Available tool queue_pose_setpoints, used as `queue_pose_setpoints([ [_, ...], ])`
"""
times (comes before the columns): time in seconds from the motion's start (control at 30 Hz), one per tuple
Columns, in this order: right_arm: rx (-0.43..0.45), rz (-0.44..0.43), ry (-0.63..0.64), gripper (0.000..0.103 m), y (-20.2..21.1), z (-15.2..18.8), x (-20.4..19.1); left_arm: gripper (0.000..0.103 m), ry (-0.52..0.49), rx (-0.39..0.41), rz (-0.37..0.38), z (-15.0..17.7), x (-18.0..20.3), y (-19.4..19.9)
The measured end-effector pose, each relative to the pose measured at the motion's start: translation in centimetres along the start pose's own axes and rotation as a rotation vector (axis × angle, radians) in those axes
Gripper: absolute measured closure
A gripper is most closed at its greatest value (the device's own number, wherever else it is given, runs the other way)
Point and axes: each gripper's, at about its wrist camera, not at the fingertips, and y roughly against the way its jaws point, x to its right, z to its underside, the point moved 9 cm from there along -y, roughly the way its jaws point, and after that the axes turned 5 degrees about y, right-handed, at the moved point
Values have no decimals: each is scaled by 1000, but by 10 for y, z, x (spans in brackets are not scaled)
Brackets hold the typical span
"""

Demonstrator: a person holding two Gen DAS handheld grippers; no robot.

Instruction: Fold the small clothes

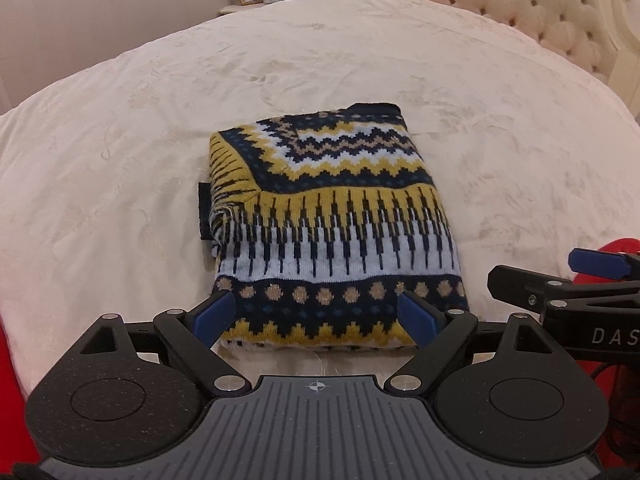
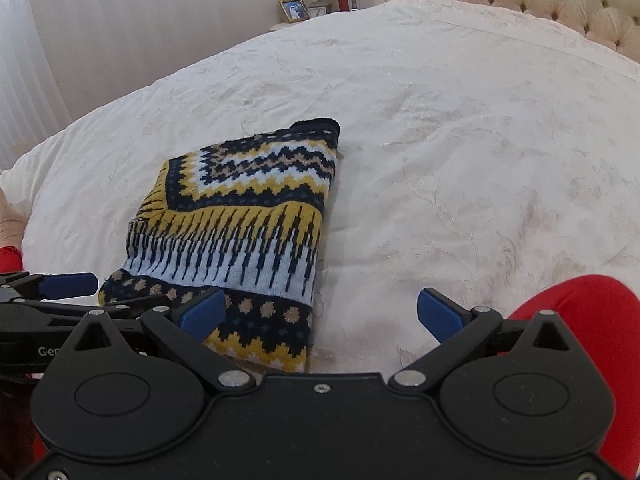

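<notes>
A small knitted sweater (image 1: pixel 332 224) with navy, yellow, light blue and tan zigzag patterns lies folded into a compact rectangle on the cream bedspread (image 1: pixel 120 140). My left gripper (image 1: pixel 318 314) is open and empty, its blue pads spread just above the sweater's near edge. The sweater also shows in the right wrist view (image 2: pixel 240 232), left of centre. My right gripper (image 2: pixel 320 314) is open and empty, over the sweater's near right corner and the bedspread (image 2: pixel 460 160) beside it. Each gripper shows at the edge of the other's view.
A tufted cream headboard (image 1: pixel 520 8) stands at the far right. A nightstand (image 1: pixel 256 4) at the back holds a photo frame, a clock, a lamp and a red bottle. Red sleeves (image 2: pixel 592 320) of the person show at the frame edges.
</notes>
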Motion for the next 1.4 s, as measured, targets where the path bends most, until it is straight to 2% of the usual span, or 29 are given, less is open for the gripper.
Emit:
queue_pose_setpoints([
  [0.3,0,43,26,2,-2,1,6,15,-4,13,-17,1,-5,2],
  [0.77,-26,42,35,2,-5,7,5,15,-8,2,-40,3,-13,-1],
  [1.4,-37,30,32,2,-9,8,0,15,-24,-26,-9,9,-9,-6],
])
